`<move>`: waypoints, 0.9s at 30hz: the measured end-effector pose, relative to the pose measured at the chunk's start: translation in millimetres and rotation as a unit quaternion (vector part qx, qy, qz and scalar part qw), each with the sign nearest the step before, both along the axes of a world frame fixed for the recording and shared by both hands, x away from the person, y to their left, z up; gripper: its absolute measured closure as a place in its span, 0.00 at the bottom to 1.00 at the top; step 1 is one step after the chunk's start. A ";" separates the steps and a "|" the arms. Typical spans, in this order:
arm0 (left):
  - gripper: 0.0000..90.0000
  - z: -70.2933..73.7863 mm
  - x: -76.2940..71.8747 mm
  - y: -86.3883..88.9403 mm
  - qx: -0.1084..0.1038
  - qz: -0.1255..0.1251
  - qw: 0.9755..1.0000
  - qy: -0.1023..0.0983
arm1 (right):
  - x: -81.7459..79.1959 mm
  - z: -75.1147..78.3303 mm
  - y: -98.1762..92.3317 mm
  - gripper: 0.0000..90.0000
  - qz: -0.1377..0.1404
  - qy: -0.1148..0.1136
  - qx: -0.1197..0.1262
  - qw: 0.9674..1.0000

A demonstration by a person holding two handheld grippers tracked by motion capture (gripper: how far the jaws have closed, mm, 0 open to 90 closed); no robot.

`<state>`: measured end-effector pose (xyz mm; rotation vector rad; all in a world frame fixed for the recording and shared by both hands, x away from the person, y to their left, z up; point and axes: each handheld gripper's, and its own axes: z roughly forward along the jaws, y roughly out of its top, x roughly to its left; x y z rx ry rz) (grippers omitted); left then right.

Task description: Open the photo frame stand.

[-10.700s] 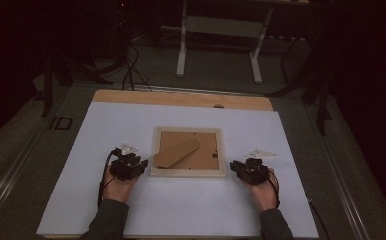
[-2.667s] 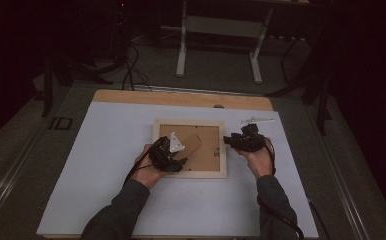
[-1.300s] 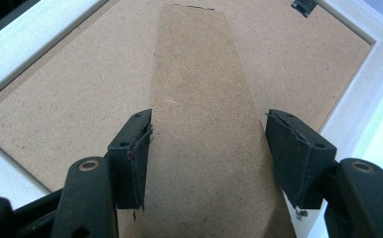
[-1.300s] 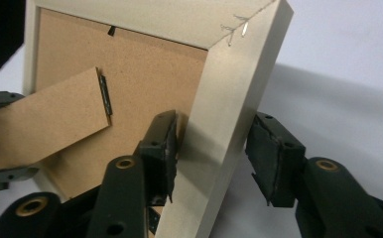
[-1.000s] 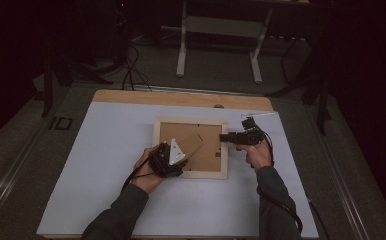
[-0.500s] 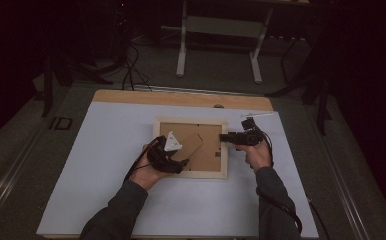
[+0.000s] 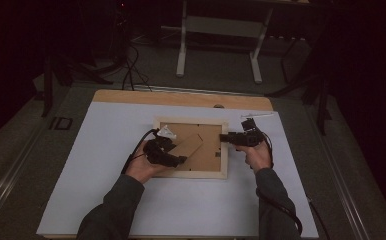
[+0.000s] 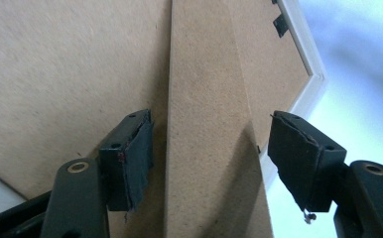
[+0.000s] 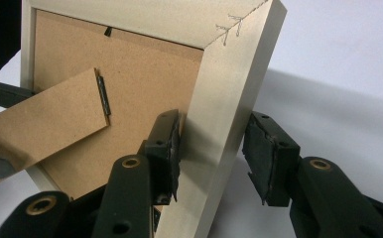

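You are working on a tabletop (image 7: 101, 97) of pale wood, most of it covered by a white sheet (image 7: 96, 165) that leaves a strip of bare wood at the far edge. The room around it is dark: grey floor (image 7: 216, 70), black cables (image 7: 131, 75) trailing across it at the far left, and the white legs of a stand (image 7: 183, 45) beyond the tabletop.

The picture frame (image 7: 191, 175) lies face down near the middle of the sheet, its brown backing board upward. The fold-out prop (image 7: 191, 145) on that backing is swung out at a slant across the board.

Your left hand-held gripper (image 7: 173, 159) sits over the frame's near left part. In the left gripper view its jaws straddle the prop (image 8: 204, 148) with daylight on both sides, pads clear of it; they have just been closing slightly after widening.

Your right hand-held gripper (image 7: 226, 137) reaches the frame's right rail. In the right gripper view that rail (image 9: 219, 129) stands between the jaws: the left pad (image 9: 172, 144) is at its inner face, the right pad (image 9: 259, 148) stands off its outer face, so it is not clamped.
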<state>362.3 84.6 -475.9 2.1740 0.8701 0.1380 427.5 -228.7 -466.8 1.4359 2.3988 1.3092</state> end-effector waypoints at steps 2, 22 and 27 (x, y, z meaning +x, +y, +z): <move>0.43 -1.1 1.1 -0.5 -0.002 -0.001 1.000 0.007 | -0.7 0.2 0.0 0.64 0.000 -0.002 -0.002 1.000; 0.48 -0.2 1.2 0.6 0.014 -0.021 1.000 -0.001 | -4.4 1.0 -0.2 0.64 -0.002 -0.011 -0.001 1.000; 0.47 -0.7 -0.6 -2.4 0.018 -0.030 0.999 0.003 | -6.4 1.2 -0.4 0.64 -0.003 -0.015 -0.001 1.000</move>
